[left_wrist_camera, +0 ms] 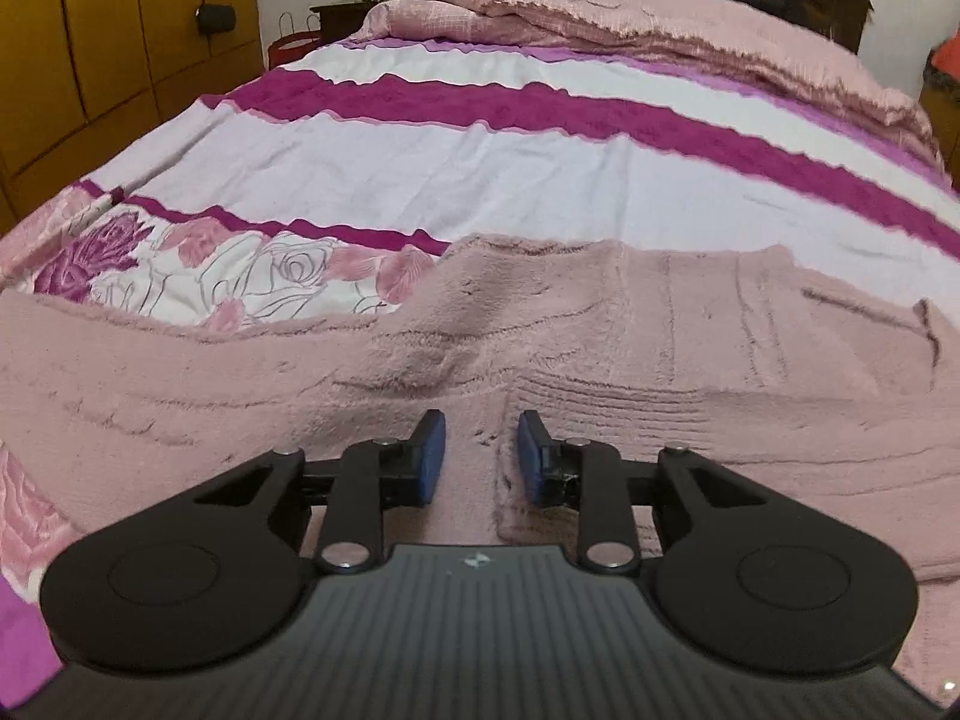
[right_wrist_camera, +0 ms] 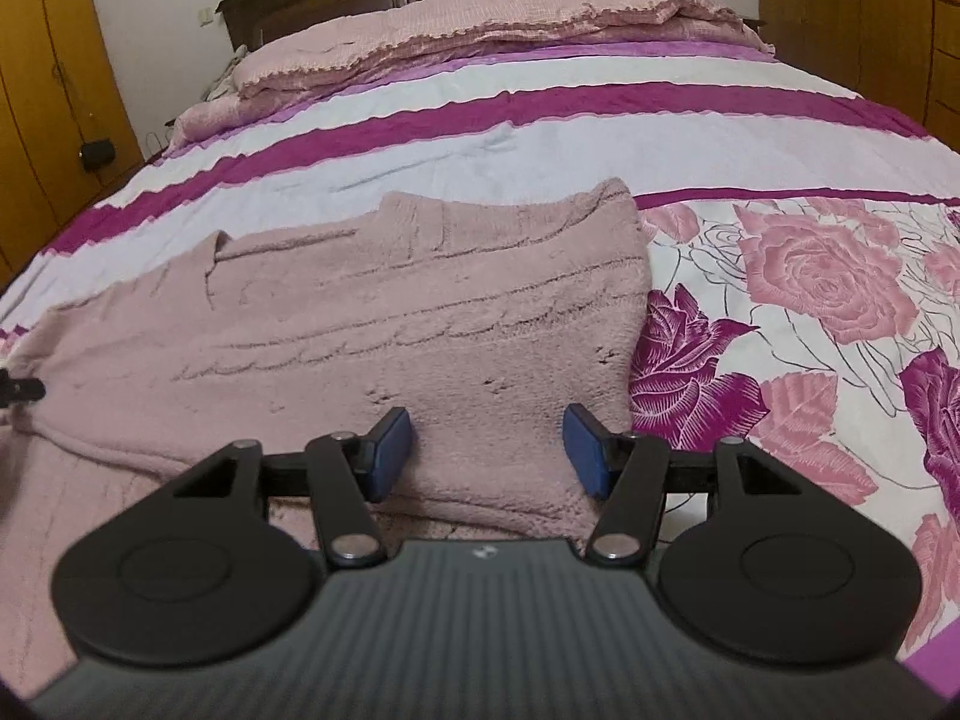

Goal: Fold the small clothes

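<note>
A fuzzy pink knit sweater lies spread flat on the bed; in the right wrist view the sweater has one part folded over itself with a straight right edge. My left gripper hovers low over the sweater's near part. Its blue pads stand a little apart, with a raised edge of the knit running between them and no pad pressing on it. My right gripper is open wide just above the sweater's near right corner, and only flat fabric shows between its fingers.
The bedspread has white and magenta stripes with a rose print to the right of the sweater. A folded pink blanket and the dark headboard lie at the far end. Wooden wardrobes stand to the left.
</note>
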{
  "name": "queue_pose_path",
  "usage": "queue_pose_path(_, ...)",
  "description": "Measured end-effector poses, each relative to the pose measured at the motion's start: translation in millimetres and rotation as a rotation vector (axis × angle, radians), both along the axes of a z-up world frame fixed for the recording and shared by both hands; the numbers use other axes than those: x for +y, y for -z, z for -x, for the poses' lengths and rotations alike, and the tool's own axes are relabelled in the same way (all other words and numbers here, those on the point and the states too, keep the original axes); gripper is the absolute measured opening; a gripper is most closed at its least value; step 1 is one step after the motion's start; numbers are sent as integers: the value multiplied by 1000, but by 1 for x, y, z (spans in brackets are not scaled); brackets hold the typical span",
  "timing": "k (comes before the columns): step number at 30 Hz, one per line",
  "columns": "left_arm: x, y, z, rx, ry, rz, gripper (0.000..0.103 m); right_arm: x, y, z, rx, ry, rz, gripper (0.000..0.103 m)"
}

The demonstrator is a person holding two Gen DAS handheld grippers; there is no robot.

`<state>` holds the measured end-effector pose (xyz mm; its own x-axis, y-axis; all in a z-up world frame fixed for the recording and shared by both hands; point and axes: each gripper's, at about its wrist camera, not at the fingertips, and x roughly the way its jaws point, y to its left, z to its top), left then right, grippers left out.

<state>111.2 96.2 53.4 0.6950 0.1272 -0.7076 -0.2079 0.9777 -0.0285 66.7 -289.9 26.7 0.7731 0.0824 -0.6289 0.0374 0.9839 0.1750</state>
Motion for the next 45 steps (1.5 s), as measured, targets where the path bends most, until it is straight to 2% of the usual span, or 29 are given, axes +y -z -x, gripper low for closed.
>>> queue_pose_path(1, 2, -2, 3, 1, -7, 5, 34, 0, -2, 1, -1, 6, -6, 59)
queue_pose_path(3, 5, -8, 10, 3, -18, 4, 34, 1, -8, 6, -9, 16, -22, 68)
queue_pose_path(8, 14, -25, 31, -13, -25, 17, 34, 11, -20, 22, -28, 10, -46, 70)
queue_pose_path(9, 16, -28, 35, -16, -27, 20, 36, 13, -22, 25, -25, 9, -52, 70)
queue_pose_path(12, 22, -37, 51, -26, -41, 26, 53, 19, -28, 36, -13, 12, -57, 70)
queue_pose_path(13, 24, -40, 58, -31, -48, 22, 56, 21, -30, 39, -14, 14, -56, 70)
queue_pose_path(21, 42, -48, 92, -35, -68, 10, 65, 34, -41, 64, -13, -22, -118, 74)
queue_pose_path(27, 63, -47, 104, -29, -122, 29, 67, 45, -36, 76, 18, -41, -112, 74)
queue_pose_path(40, 109, -28, 111, -12, -275, 170, 72, 62, -22, 87, 67, -41, -84, 74)
queue_pose_path(45, 124, -25, 107, -21, -326, 194, 73, 59, -16, 87, 84, -19, -91, 74)
